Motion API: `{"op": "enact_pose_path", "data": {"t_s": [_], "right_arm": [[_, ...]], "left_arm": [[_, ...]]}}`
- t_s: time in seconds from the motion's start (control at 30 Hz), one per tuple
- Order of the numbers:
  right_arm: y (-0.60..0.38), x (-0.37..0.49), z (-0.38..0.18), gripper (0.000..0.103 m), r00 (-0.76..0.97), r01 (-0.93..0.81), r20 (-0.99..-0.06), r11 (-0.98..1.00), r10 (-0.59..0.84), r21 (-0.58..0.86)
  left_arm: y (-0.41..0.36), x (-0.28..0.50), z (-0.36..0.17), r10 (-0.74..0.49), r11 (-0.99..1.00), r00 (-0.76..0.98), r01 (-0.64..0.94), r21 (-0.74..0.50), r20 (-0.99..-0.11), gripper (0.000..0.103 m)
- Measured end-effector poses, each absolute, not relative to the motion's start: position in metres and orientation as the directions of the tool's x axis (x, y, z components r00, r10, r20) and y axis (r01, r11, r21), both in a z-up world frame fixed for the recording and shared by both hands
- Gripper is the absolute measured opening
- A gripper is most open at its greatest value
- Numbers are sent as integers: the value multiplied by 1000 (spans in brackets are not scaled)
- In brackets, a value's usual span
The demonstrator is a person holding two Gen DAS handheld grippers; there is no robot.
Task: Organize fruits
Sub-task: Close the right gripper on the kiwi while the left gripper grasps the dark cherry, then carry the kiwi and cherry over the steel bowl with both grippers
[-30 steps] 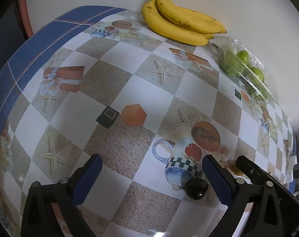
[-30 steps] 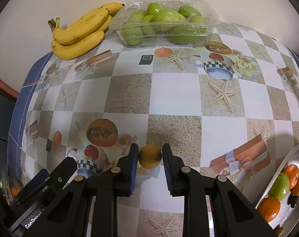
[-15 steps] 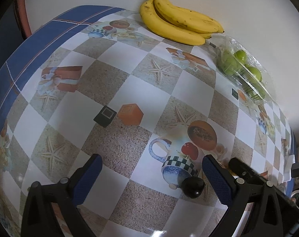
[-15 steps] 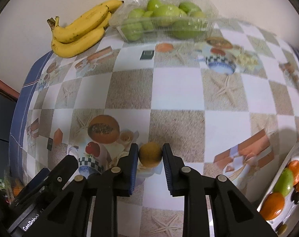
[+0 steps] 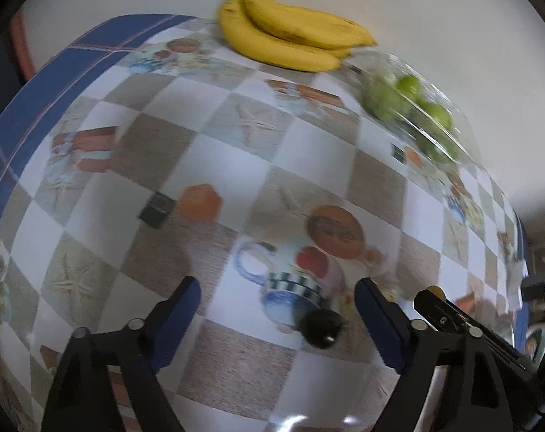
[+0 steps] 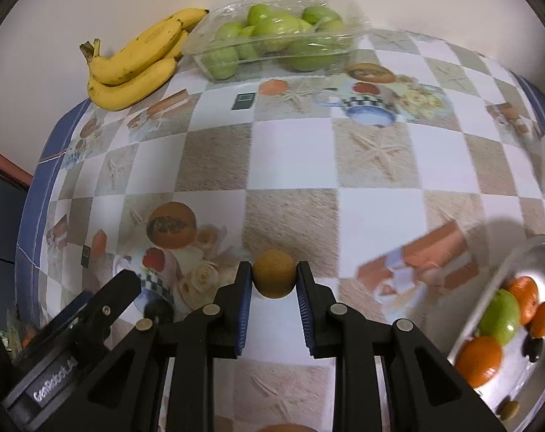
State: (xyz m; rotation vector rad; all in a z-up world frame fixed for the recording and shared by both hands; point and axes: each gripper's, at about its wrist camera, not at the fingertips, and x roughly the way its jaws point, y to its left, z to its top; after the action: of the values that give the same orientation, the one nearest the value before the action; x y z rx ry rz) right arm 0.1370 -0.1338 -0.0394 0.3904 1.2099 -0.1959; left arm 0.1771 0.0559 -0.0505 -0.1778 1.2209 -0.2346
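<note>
- Nearest us, our right gripper (image 6: 274, 280) is clamped on a small round brown fruit (image 6: 274, 278), both blue pads pressed to its sides, above the checked tablecloth (image 6: 294, 151); being round, the fruit shows no long axis or heading we can name.
- To the near left, our left gripper (image 5: 277, 307) holds its jaws wide apart and empty, with a small dark round fruit (image 5: 322, 327) on the cloth between them, nearer the right-hand finger.
- At the near right edge, a metal tray (image 6: 531, 255) already carries oranges (image 6: 479, 360) and a green fruit (image 6: 499, 316), so we judge the sorting partly done.
- Still to go, by our reading: the brown fruit has to reach the tray, and the dark one has not been picked up.
- Far across the table, a clear plastic punnet (image 6: 276, 41) of green fruit sits against the wall, its long side running left to right.
- At the far left, a bunch of bananas (image 6: 135, 63) lies just beside the punnet, stems pointing left, tips toward it.
</note>
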Motion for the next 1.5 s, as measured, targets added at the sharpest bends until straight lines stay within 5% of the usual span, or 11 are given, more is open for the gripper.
{"op": "enact_pose_path", "data": {"t_s": [0.63, 1.5], "right_arm": [[-162, 83, -21, 26, 364, 377, -931, 908, 39, 185], [-154, 1, 4, 26, 423, 395, -905, 909, -47, 137]], "left_arm": [[24, 164, -60, -265, 956, 253, 196, -219, -930, 30], [13, 117, -9, -250, 952, 380, 263, -154, -891, 29]]}}
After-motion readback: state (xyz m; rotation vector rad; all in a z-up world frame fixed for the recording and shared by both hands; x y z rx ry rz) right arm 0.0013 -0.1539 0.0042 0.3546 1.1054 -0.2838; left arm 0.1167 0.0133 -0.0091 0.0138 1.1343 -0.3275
